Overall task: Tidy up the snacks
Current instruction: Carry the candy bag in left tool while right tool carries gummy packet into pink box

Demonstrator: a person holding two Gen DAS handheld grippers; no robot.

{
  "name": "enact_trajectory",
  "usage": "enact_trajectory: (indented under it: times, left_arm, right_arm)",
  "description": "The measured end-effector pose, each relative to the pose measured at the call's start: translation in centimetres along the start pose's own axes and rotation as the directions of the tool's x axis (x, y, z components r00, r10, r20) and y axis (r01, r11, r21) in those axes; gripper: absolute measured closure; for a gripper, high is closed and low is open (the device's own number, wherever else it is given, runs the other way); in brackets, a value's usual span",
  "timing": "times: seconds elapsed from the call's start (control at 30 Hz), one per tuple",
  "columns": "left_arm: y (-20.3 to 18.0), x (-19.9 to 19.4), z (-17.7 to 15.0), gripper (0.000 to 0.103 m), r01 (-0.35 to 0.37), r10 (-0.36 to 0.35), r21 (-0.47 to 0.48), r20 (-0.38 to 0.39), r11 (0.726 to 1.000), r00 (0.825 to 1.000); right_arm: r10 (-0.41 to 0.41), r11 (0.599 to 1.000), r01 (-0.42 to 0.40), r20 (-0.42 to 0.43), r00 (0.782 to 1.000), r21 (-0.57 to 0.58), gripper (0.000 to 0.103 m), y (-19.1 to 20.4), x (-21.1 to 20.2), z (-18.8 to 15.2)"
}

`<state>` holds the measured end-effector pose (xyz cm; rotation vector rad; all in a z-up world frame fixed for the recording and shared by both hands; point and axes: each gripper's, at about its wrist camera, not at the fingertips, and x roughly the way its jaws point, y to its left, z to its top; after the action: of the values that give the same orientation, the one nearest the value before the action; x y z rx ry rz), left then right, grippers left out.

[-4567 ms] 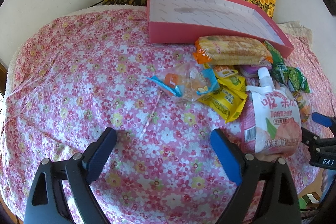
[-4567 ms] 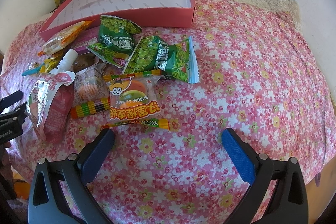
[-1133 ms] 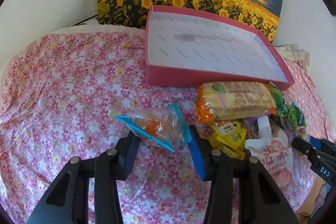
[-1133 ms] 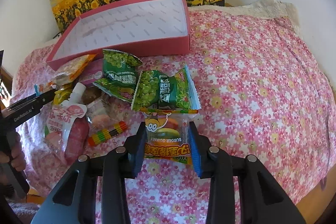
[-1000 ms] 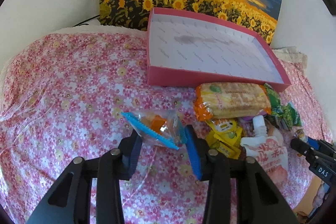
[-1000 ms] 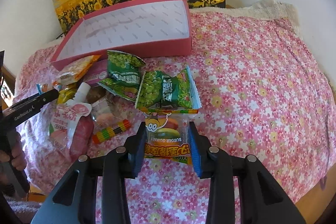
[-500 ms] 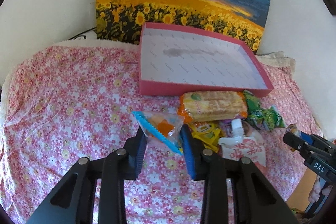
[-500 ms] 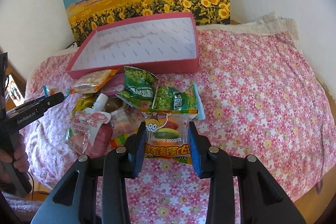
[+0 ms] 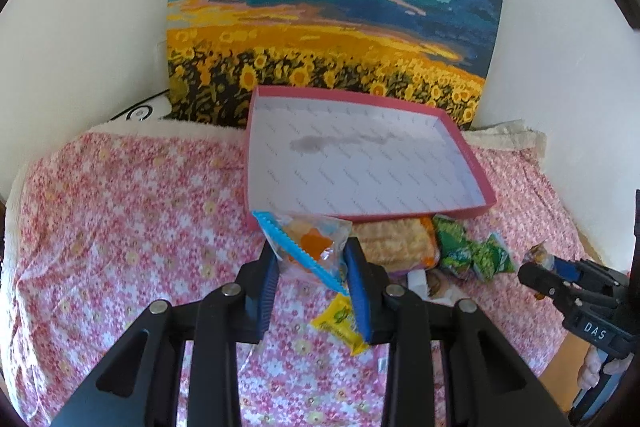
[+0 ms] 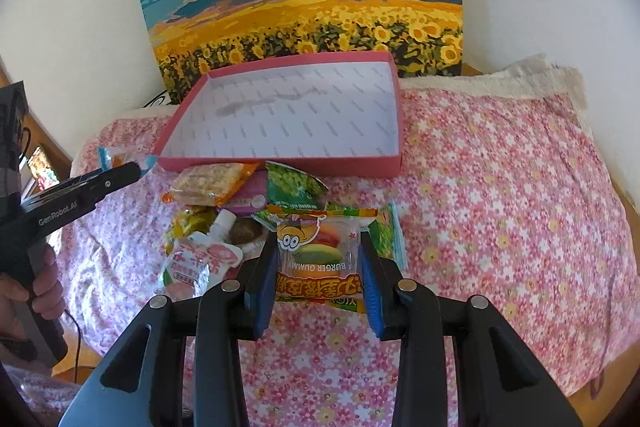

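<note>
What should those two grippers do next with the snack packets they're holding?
Probably carry both forward over the pink box and let go. The left gripper clamps a clear blue-edged packet, the right gripper a burger gummy pack; the box holds nothing.

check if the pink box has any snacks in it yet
Empty: the pink box shows only its white patterned lining and a faint stain; the snack pile lies outside, against its front wall.

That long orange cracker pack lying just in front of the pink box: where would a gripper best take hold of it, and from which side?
Probably across its narrow width near the middle, coming down from above. The orange cracker pack lies flat and long beside the pink box, whose wall crowds its far edge, so a slightly near-side approach looks safer. Both grippers are already full.
</note>
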<state>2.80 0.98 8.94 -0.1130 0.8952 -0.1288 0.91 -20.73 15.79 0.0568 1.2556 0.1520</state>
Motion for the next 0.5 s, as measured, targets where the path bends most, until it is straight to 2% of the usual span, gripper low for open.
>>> enact_trajectory:
  times: [0.13,0.5]
  left_arm:
    - [-0.4,0.1,1.3,0.07,-0.002,0.002,0.01,0.015,1.0,1.0]
    - [-0.8,1.5,4.9,0.07,-0.01,0.01,0.008,0.032,1.0,0.999]
  right_arm:
    - [0.031,0.999,-0.031,-0.002,1.0,-0.013,0.066,0.1,-0.1,1.4]
    - [0.036,0.998,-0.035,0.023,0.999,-0.053,0.066,0.1,0.2,5.6]
